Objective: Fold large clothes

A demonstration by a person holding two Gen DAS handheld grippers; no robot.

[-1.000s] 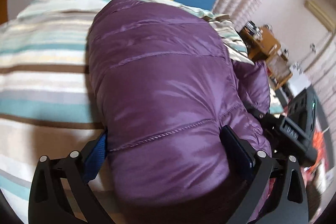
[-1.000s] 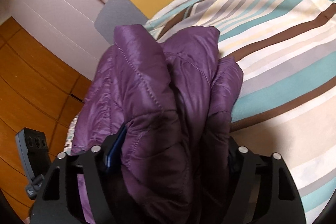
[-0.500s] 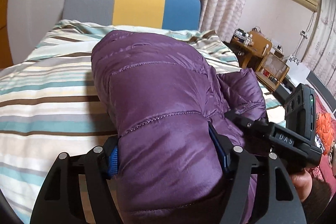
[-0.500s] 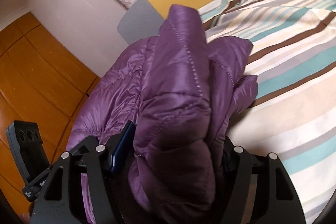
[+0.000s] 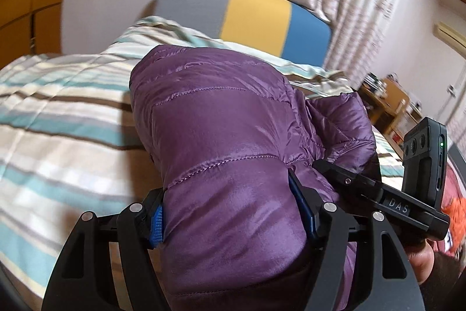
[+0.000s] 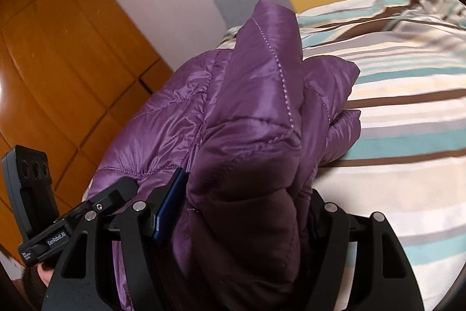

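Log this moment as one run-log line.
left gripper: shut on purple puffer jacket | right gripper: shut on purple puffer jacket | jacket: bunched, over striped bedspread | fold: unfinished

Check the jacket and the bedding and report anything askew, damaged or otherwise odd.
Nothing looks damaged or spilled. The purple puffer jacket is bunched into a thick wad, clamped by the left gripper and the right gripper, with one fold sticking up unevenly. The striped bedcover is rumpled near the headboard.

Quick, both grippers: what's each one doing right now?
Left gripper: closed on the purple puffer jacket, blue pads pressing its sides.
Right gripper: closed on a bunched part of the same jacket.
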